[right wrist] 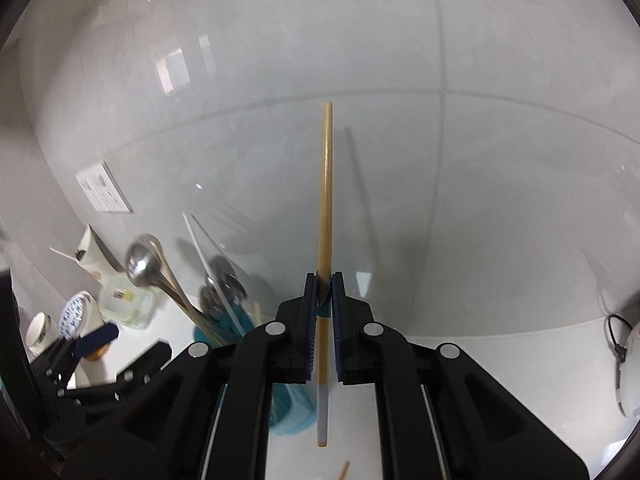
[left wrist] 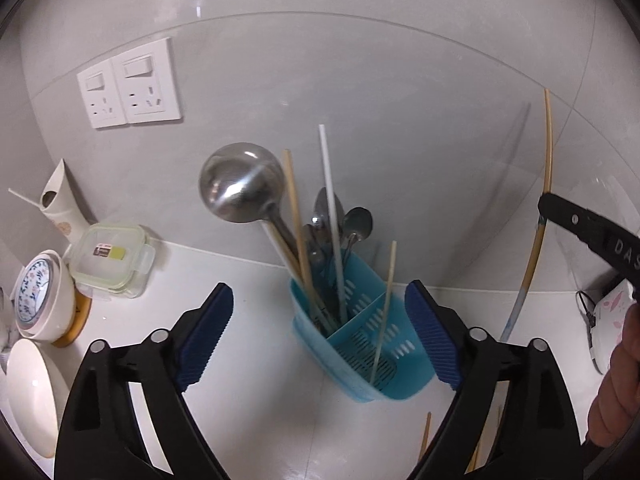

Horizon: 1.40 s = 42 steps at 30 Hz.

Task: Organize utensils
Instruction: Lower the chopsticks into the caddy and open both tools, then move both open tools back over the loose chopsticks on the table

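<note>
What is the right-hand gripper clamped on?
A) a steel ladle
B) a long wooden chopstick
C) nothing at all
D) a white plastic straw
B: in the right wrist view the right gripper has its blue pads shut on a long wooden chopstick that stands upright between them, while the steel ladle sits in the blue plastic utensil holder.

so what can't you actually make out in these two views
- Blue caddy: in the right wrist view, mostly hidden behind the right tongs.
- Chopsticks on the counter: cut off by the bottom edge and the left tongs, so no count.
- Spoons: their handles are lost among the other utensils.
- Ladle: motion-blurred in the right wrist view.
</note>
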Each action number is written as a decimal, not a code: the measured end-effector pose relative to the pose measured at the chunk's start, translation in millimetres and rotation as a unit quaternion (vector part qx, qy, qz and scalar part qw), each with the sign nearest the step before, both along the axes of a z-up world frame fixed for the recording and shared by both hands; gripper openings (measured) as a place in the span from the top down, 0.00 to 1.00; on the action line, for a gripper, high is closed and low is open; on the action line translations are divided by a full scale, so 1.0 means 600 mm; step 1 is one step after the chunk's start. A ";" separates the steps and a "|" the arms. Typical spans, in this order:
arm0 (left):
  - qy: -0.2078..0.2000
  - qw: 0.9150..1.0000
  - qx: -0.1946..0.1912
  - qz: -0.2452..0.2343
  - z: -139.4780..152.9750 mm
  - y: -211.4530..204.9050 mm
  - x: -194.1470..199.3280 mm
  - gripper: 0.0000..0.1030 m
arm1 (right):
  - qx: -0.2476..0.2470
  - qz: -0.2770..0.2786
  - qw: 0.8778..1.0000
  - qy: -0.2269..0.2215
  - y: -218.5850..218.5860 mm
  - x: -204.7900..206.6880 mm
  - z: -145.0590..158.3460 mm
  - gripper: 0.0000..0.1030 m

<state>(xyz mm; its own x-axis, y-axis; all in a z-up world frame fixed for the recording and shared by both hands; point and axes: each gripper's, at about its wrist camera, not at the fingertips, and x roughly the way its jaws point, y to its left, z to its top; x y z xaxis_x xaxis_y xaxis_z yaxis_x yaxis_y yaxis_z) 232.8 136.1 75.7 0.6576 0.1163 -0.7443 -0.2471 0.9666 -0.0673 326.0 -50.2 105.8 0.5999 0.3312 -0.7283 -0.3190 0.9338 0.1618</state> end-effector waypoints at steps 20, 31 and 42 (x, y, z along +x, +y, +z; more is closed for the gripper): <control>0.018 0.999 0.001 0.035 -0.012 0.070 -0.037 0.06 | 0.015 0.064 0.998 -0.022 0.110 -0.019 -0.039 0.93; 0.018 0.999 -0.005 0.036 -0.017 0.070 -0.038 0.06 | -0.004 0.064 0.998 -0.011 0.111 -0.035 -0.062 0.54; 0.012 1.000 -0.002 0.026 -0.006 0.050 -0.047 0.06 | -0.020 0.022 0.999 -0.020 0.048 -0.059 -0.039 0.07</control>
